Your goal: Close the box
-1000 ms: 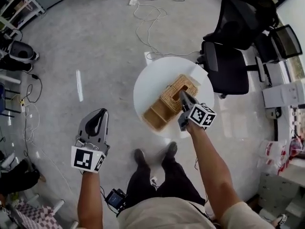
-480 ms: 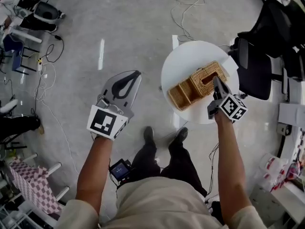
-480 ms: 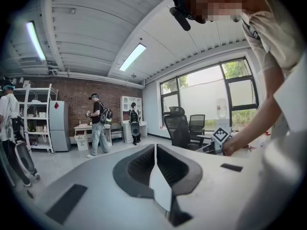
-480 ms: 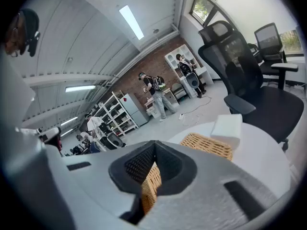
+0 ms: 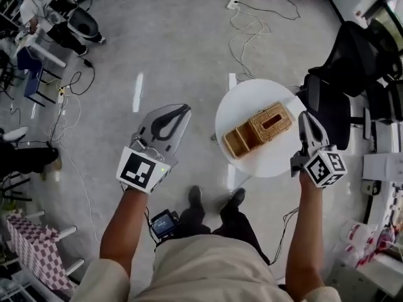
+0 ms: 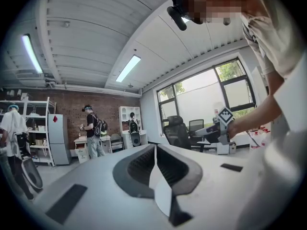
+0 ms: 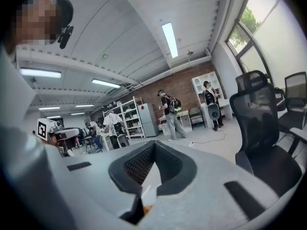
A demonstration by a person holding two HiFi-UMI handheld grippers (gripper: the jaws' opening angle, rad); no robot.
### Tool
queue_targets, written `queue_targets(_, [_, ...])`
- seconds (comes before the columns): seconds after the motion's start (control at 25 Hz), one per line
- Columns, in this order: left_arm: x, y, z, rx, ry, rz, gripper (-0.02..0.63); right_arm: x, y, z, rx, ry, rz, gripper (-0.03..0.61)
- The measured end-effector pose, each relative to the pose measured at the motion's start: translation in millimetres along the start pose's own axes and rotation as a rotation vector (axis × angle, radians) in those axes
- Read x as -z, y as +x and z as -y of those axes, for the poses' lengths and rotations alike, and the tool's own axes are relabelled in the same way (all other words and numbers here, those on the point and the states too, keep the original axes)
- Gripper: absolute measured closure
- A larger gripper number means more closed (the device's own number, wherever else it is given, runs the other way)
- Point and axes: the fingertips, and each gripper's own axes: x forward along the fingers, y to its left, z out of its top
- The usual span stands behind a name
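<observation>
A woven wicker box lies on the small round white table. Its right part has a woven top with a dark slot; its left part is lighter and looks open from above. My right gripper is shut and empty, over the table's right edge and apart from the box. In the right gripper view its jaws meet and point out into the room. My left gripper hangs over the floor left of the table, shut with nothing held; in the left gripper view its tips touch.
Black office chairs stand close to the table's right side. White cables trail over the grey floor behind it. The person's shoes are by the table's near edge. Other people stand by shelves far off.
My right gripper has drawn back off the box to the table's right edge. The left gripper has risen and come nearer the table. The box looks unmoved on the table.
</observation>
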Motion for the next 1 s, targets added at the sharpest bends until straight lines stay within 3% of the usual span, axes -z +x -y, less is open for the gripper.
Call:
queue_targets(0.24, [-59.5, -43.2, -3.0, -0.021, 0.039, 0.060, 0.600, -85.0, -48.7, -65.4, -0.025, -0.180, 0.048, 0.589])
queue_targets(0.44, [-108.3, -78.9, -3.1, -0.022, 0.063, 0.133, 0.600, -129.3, -98.0, -116.8, -0.009, -0.304, 0.075, 0.591])
queue_targets(0.68, [-140.2, -103.1, 24.3, -0.005, 0.081, 0.183, 0.600, -151.5, -151.6, -130.8, 0.022, -0.340, 0.104, 0.591])
queue_targets(1.0, [-151.3, -117.5, 61.5, 0.066, 0.083, 0.199, 0.600, -154.1, -200.6, -138.3, 0.072, -0.355, 0.114, 0.591])
